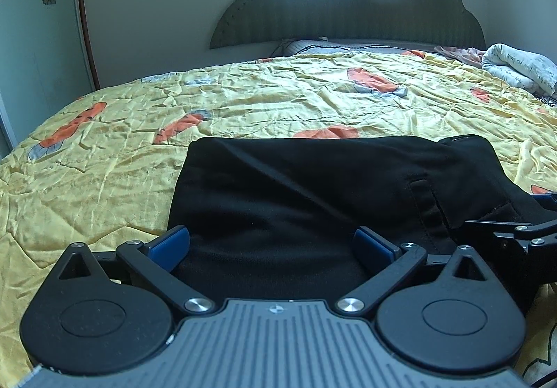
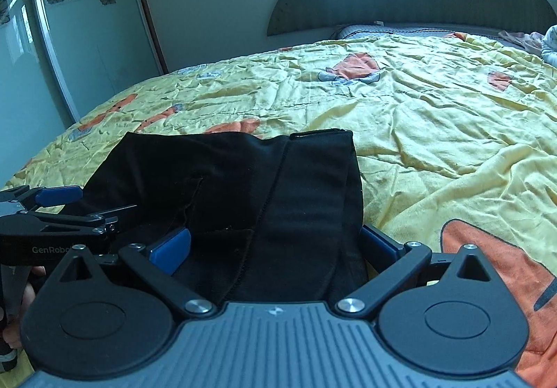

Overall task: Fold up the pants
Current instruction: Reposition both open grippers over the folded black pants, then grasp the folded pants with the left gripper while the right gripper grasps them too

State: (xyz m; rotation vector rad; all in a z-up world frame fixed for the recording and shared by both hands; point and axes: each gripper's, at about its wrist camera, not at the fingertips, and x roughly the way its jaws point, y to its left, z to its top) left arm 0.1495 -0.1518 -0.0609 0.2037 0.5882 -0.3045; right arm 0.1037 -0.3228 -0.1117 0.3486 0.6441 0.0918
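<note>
The black pants (image 1: 296,186) lie folded into a compact stack on the yellow bedspread (image 1: 243,99), near its front edge. My left gripper (image 1: 271,245) is open, its blue pads (image 1: 170,245) wide apart on either side of the near left part of the stack, not pressing it. In the right wrist view the pants (image 2: 226,179) show a seamed panel and waistband on top. My right gripper (image 2: 275,247) is open as well, straddling the near right part. The left gripper (image 2: 90,203) appears at that view's left edge, and the right gripper (image 1: 522,214) at the other view's right edge.
A dark scalloped headboard (image 1: 348,5) stands at the far end of the bed. A rolled white blanket (image 1: 522,68) and a pink cloth (image 1: 456,54) lie at the far right. A sliding wardrobe door (image 2: 69,40) runs along the left side. A hand (image 2: 34,280) holds the left gripper.
</note>
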